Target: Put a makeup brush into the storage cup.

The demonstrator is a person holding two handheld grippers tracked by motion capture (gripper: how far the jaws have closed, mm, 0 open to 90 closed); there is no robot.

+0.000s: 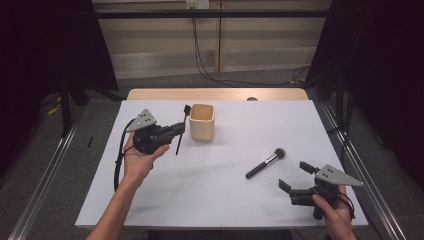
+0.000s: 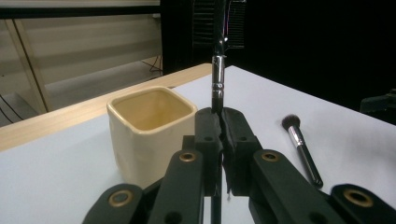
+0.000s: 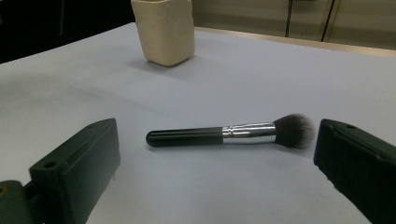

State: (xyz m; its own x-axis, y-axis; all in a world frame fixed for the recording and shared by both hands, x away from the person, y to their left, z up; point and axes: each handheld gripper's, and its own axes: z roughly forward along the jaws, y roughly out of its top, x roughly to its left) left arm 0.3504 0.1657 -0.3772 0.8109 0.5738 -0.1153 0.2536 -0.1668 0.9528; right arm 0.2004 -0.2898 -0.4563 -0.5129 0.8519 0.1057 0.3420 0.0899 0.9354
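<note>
Item: my left gripper [image 1: 181, 129], jaws closed on the handle of a comb brush [image 1: 183, 126], held near upright just beside the cup [image 1: 202, 122] on its left side; in the left gripper view the brush [image 2: 218, 70] rose straight from between the jaws, its toothed head above the cup [image 2: 150, 133] and its handle running down below them. Item: cup, cream, square, open-topped, standing toward the far edge of the table [image 1: 210, 195], left of centre. Item: powder brush [image 1: 265, 162], lying flat right of centre, bristles toward the far right corner, well apart from the cup. Item: my right gripper [image 1: 294, 176], jaws wide and empty, near the near right corner, aimed at that brush; in the right gripper view the brush [image 3: 231, 134] lay crosswise between the jaws but beyond them. Risks, as I judged them: the grip sat low on a thin handle, so the comb brush could pivot or slip; its lower end could strike the cup rim and tip the cup; the round-handled brush could roll if one jaw touched first.
</note>
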